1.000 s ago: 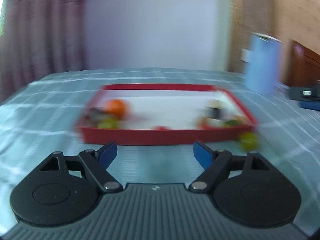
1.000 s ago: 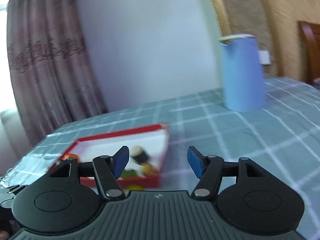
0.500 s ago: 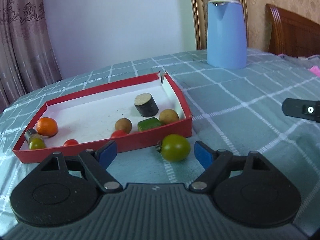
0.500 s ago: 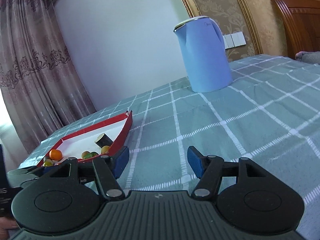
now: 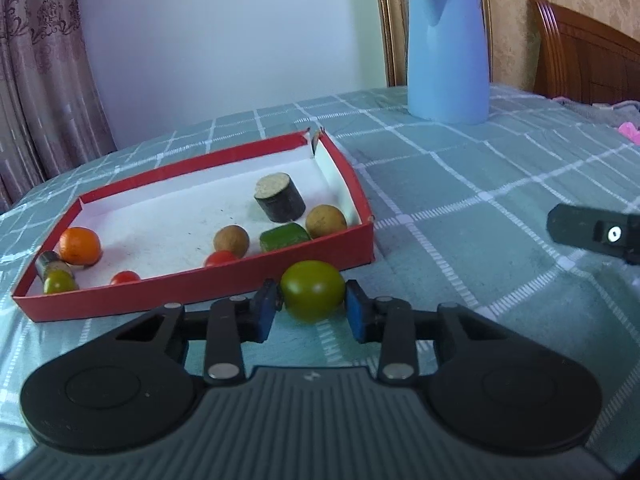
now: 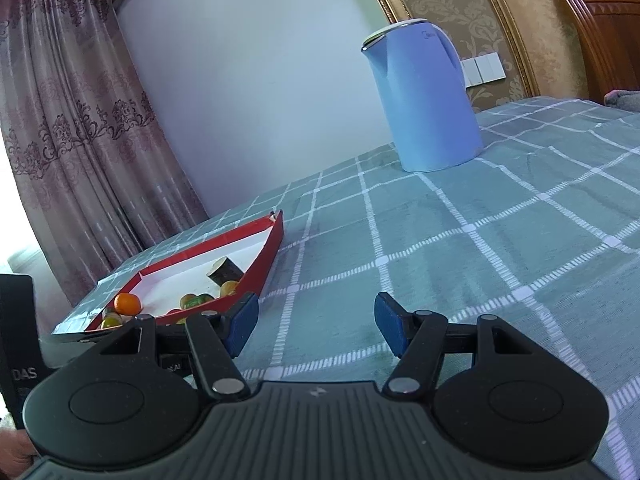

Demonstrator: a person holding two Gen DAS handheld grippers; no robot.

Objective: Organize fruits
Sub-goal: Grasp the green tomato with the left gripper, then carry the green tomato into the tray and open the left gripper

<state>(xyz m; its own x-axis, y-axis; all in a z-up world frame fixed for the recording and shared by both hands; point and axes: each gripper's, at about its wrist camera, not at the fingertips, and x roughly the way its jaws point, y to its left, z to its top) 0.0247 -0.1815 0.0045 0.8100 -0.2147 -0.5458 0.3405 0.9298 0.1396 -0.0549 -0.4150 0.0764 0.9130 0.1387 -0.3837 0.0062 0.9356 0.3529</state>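
glossy olive-green tomato (image 5: pixel 312 295), roundish, slightly wider than tall, on the checked cloth (image 5: pixel 460 216) just outside the red tray's (image 5: pixel 192 284) near wall, left gripper (image 5: pixel 311 309) closing with blue pads touching both flanks, right gripper (image 6: pixel 316 322) spread, holding nothing

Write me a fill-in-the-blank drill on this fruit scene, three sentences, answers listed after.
1. The left gripper is closing around a ____ tomato on the cloth outside the tray.
2. The tray holding the other fruits has ____ walls.
3. The right gripper has ____ between its open blue pads.

Missing words: green; red; nothing
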